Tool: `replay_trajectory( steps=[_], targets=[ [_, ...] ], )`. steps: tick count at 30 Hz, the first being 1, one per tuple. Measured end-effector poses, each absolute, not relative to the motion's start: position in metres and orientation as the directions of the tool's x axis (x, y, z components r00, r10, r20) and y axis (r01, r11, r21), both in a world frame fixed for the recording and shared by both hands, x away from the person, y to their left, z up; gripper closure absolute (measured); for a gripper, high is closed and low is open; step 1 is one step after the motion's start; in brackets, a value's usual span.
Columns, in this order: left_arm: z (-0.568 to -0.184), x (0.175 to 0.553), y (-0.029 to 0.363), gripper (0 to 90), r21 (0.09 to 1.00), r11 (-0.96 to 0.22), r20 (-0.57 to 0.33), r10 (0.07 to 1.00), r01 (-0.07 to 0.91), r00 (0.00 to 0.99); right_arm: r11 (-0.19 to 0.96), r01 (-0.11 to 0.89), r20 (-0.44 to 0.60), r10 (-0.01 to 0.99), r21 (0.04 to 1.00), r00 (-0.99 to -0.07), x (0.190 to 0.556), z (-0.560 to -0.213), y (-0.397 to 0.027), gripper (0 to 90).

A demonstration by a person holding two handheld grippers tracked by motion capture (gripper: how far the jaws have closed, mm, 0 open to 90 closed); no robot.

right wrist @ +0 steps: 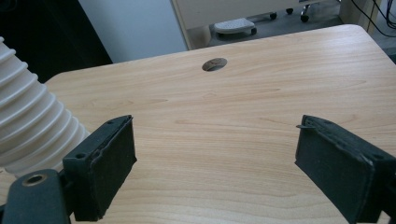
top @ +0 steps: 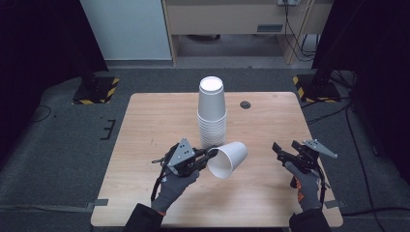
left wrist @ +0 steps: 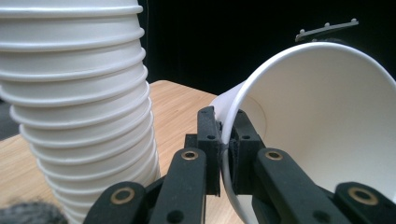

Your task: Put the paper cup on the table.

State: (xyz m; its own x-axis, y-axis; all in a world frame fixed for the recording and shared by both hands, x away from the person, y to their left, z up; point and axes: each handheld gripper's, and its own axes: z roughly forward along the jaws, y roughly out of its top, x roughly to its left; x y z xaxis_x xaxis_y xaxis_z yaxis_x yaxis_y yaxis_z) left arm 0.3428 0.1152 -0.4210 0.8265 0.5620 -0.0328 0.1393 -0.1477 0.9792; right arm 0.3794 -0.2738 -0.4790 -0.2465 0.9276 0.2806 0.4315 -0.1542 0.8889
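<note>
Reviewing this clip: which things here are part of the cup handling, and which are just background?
In the job:
- single paper cup, rim pinched by the left gripper
- stack of cups
- right gripper, open and empty

Just around:
- table's cable hole
- floor cables
- stand bases with striped tape

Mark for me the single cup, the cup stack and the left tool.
single cup (top: 231,157), high view, on its outer side wall.
cup stack (top: 212,104), high view, on the top cup's side.
left tool (left wrist: 225,140), left gripper view, between its fingertips.
</note>
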Motion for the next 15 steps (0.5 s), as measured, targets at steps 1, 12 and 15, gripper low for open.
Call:
replay_trajectory(
  steps=[1,12,15],
  targets=[
    [-0.421,0.342,0.117,84.6,0.979,-0.149,-0.034,0.562,0.141,0.826,-0.151,0.433,0.278,0.928,0.889,-0.247,0.379,-0.479,-0.274,12.1],
    [-0.423,0.332,0.145,84.7,0.97,-0.179,-0.03,0.582,0.163,0.813,-0.079,0.453,0.212,0.944,0.888,-0.252,0.38,-0.484,-0.273,11.8],
    [-0.422,0.328,0.157,84.6,0.967,-0.191,-0.025,0.595,0.171,0.803,-0.074,0.458,0.211,0.943,0.886,-0.257,0.38,-0.485,-0.273,11.9]
  ],
)
